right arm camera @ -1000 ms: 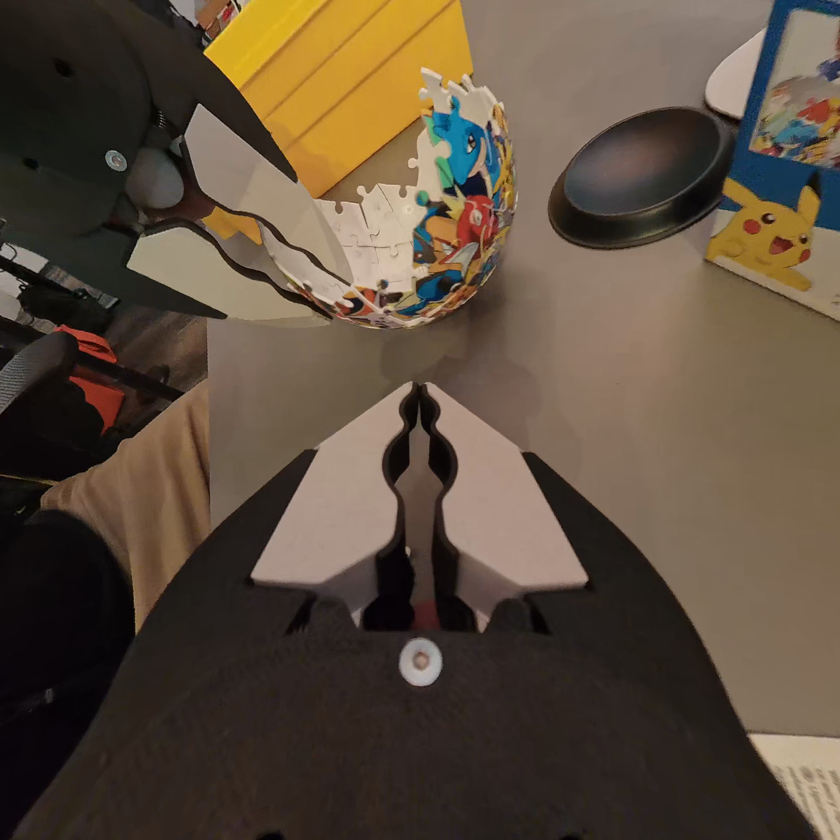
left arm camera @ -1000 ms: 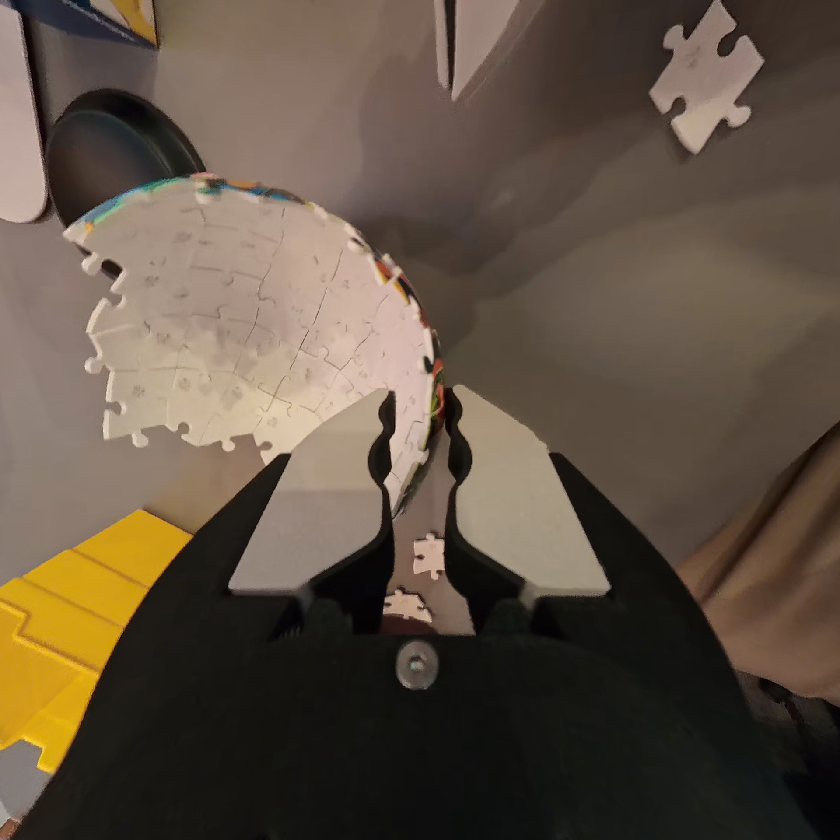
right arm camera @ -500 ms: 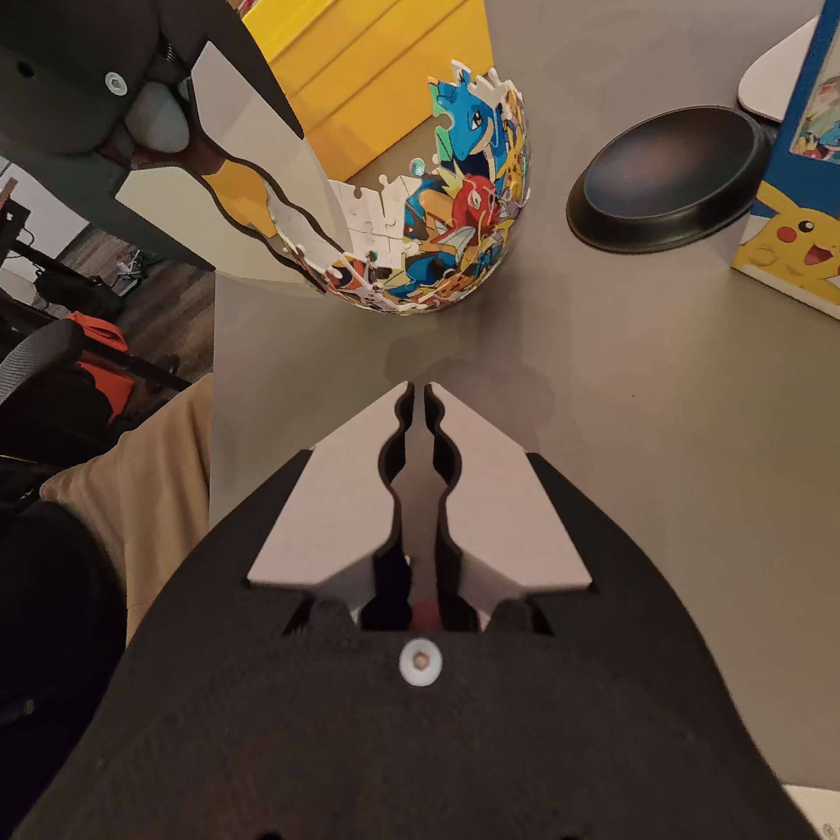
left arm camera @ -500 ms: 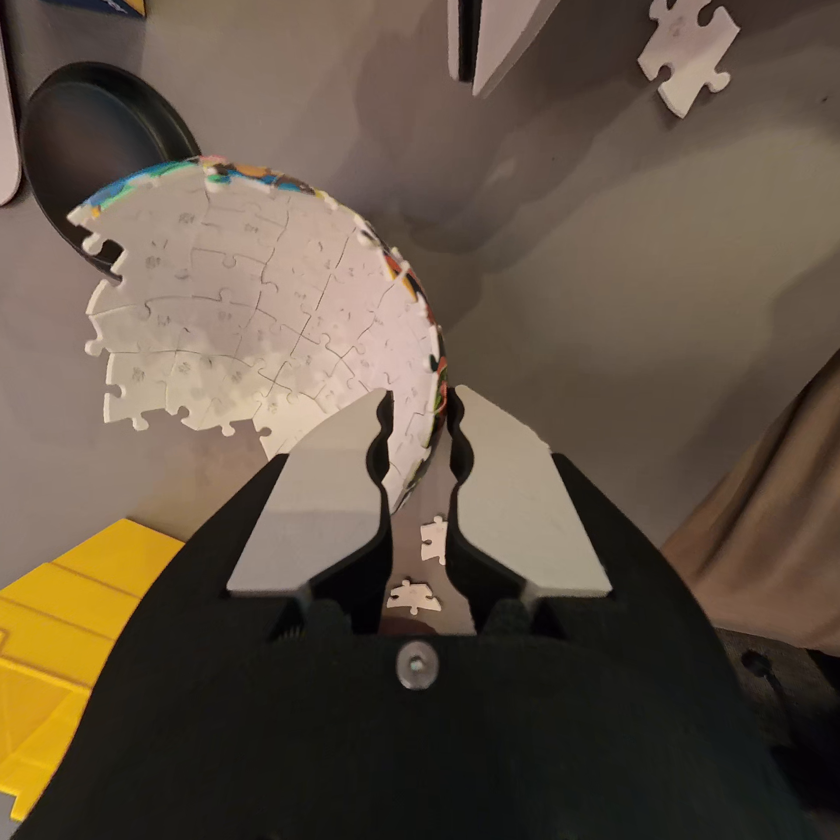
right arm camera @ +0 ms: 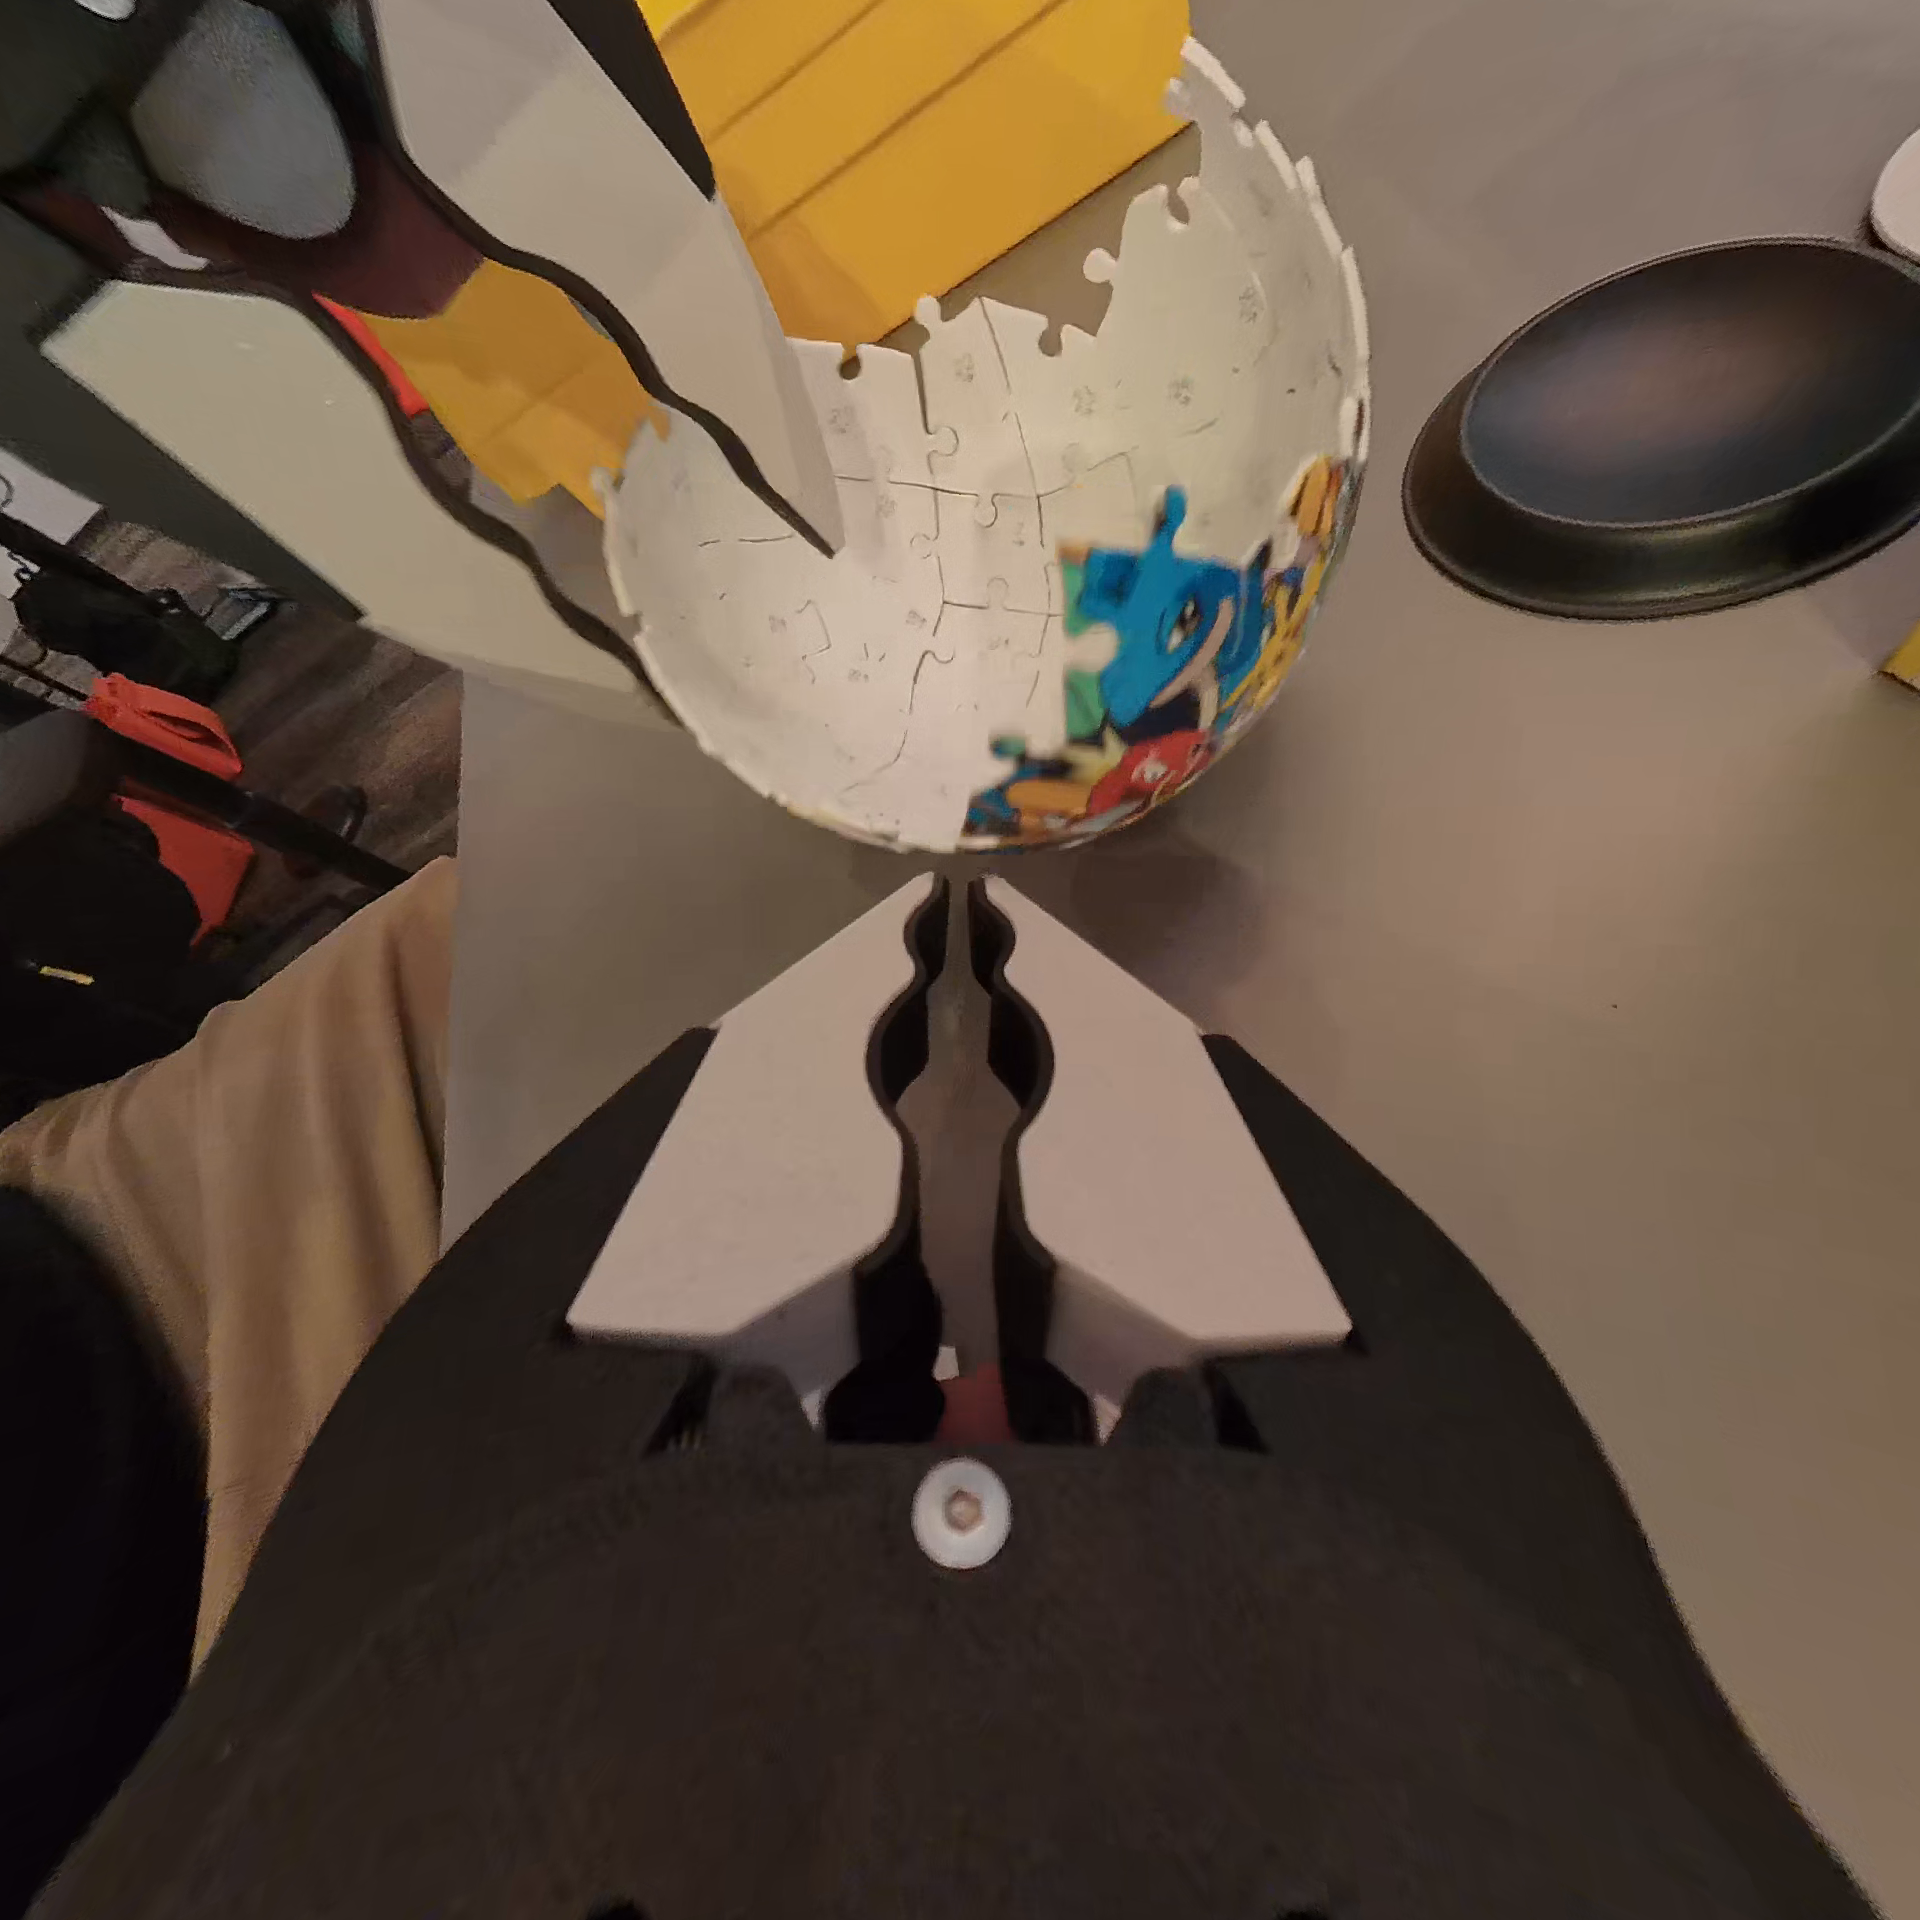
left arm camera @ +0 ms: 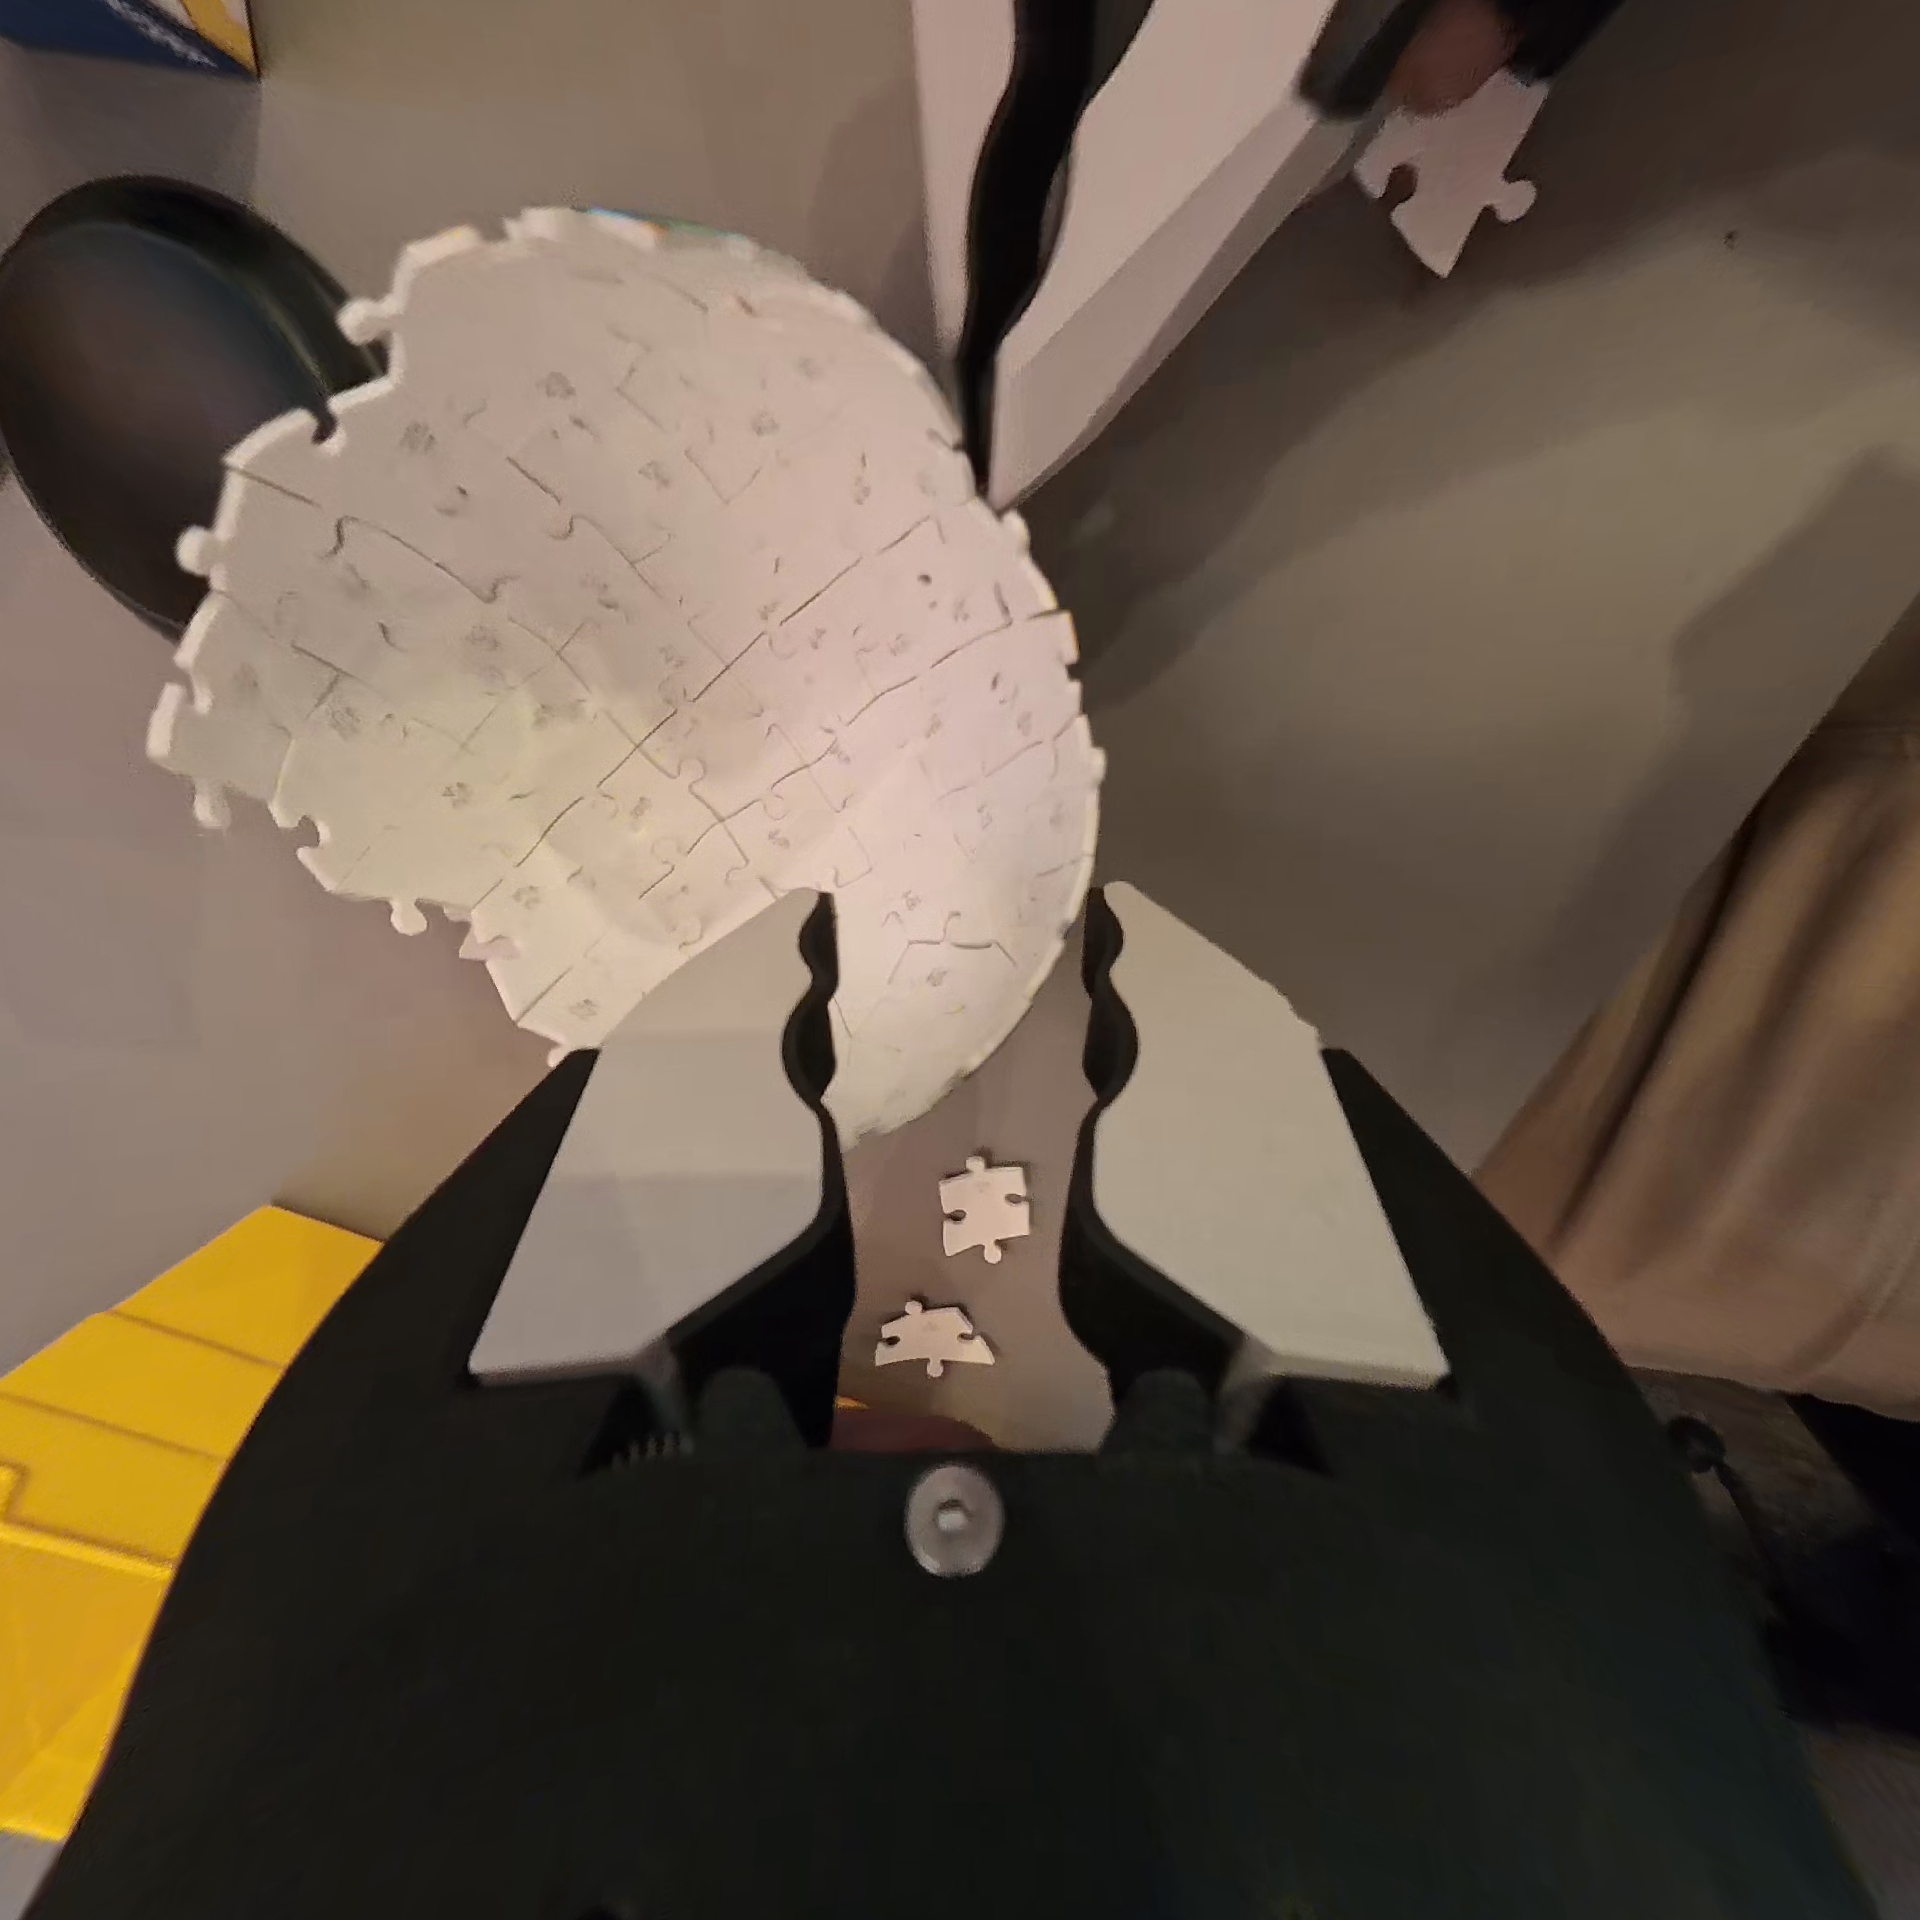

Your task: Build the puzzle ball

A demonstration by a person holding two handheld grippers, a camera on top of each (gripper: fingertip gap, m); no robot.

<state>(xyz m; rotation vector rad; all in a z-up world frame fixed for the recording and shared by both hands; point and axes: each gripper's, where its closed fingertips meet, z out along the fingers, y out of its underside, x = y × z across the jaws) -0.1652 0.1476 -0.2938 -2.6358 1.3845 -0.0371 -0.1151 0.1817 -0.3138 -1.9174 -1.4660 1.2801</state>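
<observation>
White inside up, the puzzle ball (left arm camera: 644,665) sat unfinished on our grey bench (left arm camera: 1455,623), its rim between our spread left tongs (left arm camera: 956,914), two loose pieces (left arm camera: 985,1205) below. From the right, our right tongs (right arm camera: 961,883), nearly together and empty, hovered just beside it.

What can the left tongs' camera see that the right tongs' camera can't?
Only the left wrist view shows the two small loose pieces lying between its tongs, plus a bigger white piece at the top. Only the right wrist view shows the ball's colourful cartoon outside and an orange thing on the floor. Both show the half-built puzzle ball, the black dish, the yellow box and the grey table.
</observation>
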